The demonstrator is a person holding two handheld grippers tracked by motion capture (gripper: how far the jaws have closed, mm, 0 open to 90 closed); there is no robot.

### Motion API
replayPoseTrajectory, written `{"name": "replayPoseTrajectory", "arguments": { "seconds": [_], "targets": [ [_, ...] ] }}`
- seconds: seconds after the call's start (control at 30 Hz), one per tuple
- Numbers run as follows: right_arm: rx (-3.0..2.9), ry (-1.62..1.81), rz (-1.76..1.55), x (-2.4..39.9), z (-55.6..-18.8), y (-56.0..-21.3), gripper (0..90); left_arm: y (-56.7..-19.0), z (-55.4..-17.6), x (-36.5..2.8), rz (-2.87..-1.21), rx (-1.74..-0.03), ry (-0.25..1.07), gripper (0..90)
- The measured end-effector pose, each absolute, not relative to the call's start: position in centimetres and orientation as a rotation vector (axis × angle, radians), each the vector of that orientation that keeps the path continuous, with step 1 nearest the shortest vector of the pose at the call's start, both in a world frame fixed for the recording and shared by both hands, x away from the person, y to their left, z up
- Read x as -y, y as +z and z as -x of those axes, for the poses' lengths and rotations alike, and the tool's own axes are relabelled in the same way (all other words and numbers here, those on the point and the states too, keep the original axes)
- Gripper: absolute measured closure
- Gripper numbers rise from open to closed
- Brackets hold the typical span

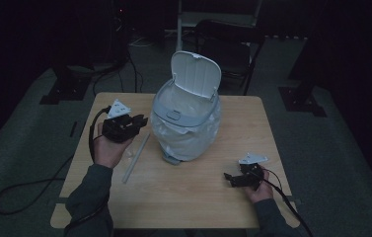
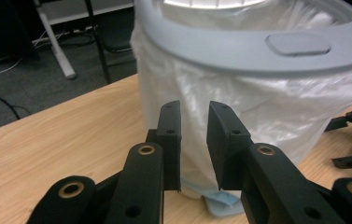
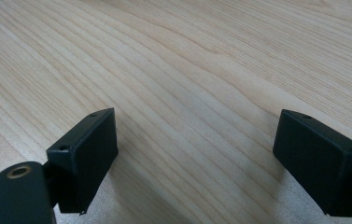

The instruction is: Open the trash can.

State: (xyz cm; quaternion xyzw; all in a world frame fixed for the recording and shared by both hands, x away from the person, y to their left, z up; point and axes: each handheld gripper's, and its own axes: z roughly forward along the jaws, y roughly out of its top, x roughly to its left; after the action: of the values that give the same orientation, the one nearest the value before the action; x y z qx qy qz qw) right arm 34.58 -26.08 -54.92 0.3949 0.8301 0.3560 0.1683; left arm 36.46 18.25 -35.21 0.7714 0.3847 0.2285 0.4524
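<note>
Bin (image 1: 186,123) sits mid-table (image 1: 198,197), slightly back of centre: grey rim, white lid flipped up at the back, translucent white bag (image 2: 257,112) draped over the outside and bunched down its sides. Left gripper (image 1: 141,121) just beside the bin's left side, jaws part open, nothing between them. Right gripper (image 1: 229,178) low over bare wood near the front right, jaws wide apart, empty.

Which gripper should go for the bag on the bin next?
Left, probably. The left gripper sits right beside the bag-lined bin, open jaws aimed at the plastic bag. The right gripper rests farther off, over bare table.
</note>
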Motion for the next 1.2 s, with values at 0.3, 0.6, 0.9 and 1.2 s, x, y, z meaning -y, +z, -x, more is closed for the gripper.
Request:
{"name": "replayPoseTrajectory", "arguments": {
  "seconds": [0.3, 0.6, 0.9, 1.2],
  "targets": [
    [-2.361, 1.014, -1.123, 26.1, -34.6, -54.9, 12.8, -36.7, -36.4, -20.2, -1.909, -1.011, 0.572, 73.0],
    [-2.363, 1.011, -1.121, 26.1, -34.6, -54.9, 12.9, -37.8, -36.4, -21.8, -1.903, -1.069, 0.571, 71.7],
    [-2.361, 1.012, -1.119, 26.1, -34.6, -54.9, 12.9, -39.2, -36.5, -22.9, -1.904, -1.124, 0.567, 69.6],
    [-2.362, 1.013, -1.124, 26.1, -34.6, -54.9, 12.8, -40.9, -36.4, -24.5, -1.891, -1.197, 0.546, 68.6]
  ]
}}
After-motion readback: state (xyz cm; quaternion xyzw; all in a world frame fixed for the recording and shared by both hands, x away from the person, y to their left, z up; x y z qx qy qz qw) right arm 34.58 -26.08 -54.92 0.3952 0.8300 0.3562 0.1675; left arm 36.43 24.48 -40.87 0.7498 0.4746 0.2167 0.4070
